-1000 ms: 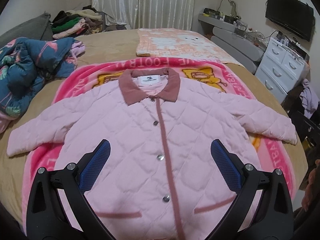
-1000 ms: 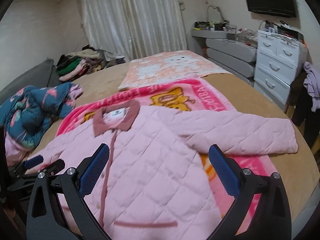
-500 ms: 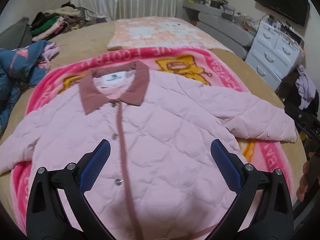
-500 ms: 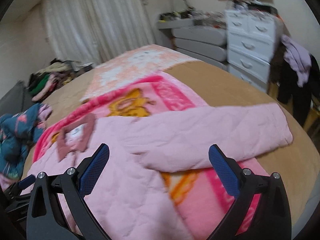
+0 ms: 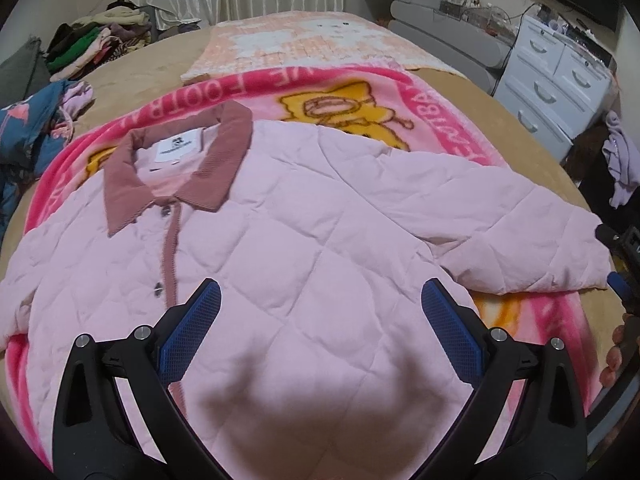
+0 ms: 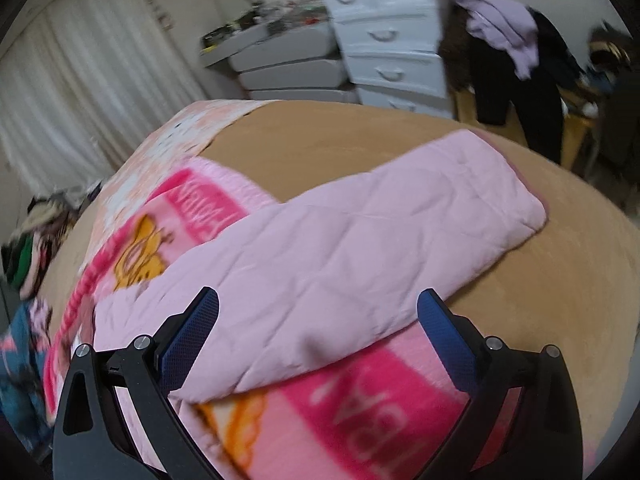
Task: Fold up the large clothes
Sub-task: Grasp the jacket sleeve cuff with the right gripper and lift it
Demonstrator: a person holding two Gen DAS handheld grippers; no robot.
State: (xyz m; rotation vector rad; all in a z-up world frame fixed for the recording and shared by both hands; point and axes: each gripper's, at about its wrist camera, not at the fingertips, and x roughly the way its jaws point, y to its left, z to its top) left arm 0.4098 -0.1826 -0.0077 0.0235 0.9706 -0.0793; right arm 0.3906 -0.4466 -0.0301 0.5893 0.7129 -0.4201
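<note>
A pink quilted jacket (image 5: 304,240) with a dusty-rose collar (image 5: 176,168) lies buttoned and face up on a pink cartoon blanket (image 5: 360,92). My left gripper (image 5: 320,312) is open and empty, low over the jacket's right chest. The jacket's right sleeve (image 6: 360,248) stretches toward the bed's edge; its cuff (image 6: 512,200) lies on the tan bedcover. My right gripper (image 6: 318,320) is open and empty, just above the sleeve's lower edge. The right gripper also shows at the far right of the left wrist view (image 5: 624,264), beside the cuff.
The tan bed (image 6: 320,140) carries a peach blanket (image 5: 312,36) at the far end, a blue floral garment (image 5: 28,128) at left and a clothes pile (image 5: 92,44). White drawers (image 6: 388,40) and hanging clothes (image 6: 504,36) stand beyond the bed's right edge.
Both grippers have moved right and lower. The left one now hangs over the jacket's right half. The right one has swung to the right sleeve and tilted. Both stay open.
</note>
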